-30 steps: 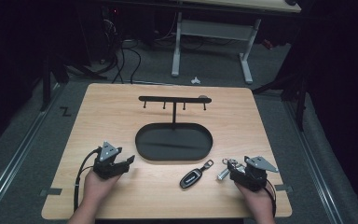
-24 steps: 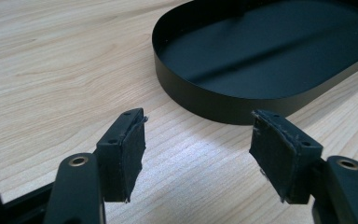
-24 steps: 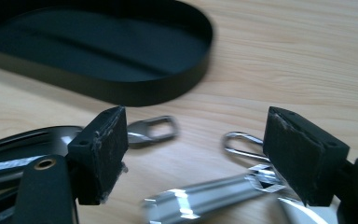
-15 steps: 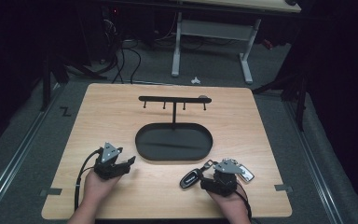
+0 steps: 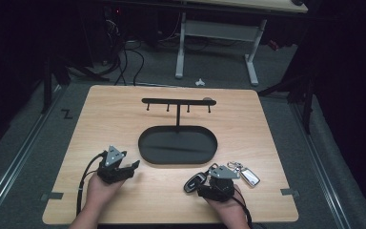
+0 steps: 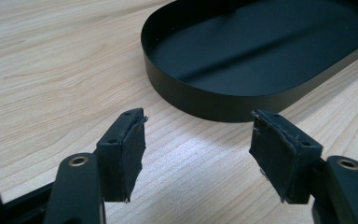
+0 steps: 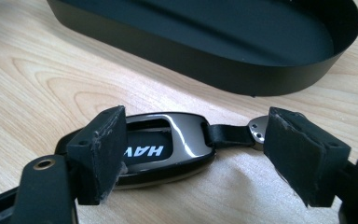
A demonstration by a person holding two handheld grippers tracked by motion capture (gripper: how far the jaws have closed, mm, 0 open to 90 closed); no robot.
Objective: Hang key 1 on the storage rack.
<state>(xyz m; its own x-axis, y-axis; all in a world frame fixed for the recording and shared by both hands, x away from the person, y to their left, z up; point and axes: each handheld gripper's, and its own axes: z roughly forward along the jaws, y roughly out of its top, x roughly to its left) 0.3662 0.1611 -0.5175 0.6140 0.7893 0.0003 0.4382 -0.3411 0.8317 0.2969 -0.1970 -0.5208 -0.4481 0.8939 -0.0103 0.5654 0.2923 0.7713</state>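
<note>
Right gripper [image 7: 191, 154] stood open astride the glossy black car key fob [image 7: 168, 144], its long axis spanning jaw to jaw near the surface's front edge; left gripper [image 6: 198, 154] open, farther off.

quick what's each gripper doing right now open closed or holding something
Left gripper: open, holding nothing, near the black tray.
Right gripper: open, jaws either side of the car key fob, not clamped.

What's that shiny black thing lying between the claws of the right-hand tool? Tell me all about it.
It is a car key fob: a glossy dark oval shell with white letters on its face and a short black strap leading to a metal end. It lies flat on the wooden table, near the black tray, between the open right gripper.
</note>
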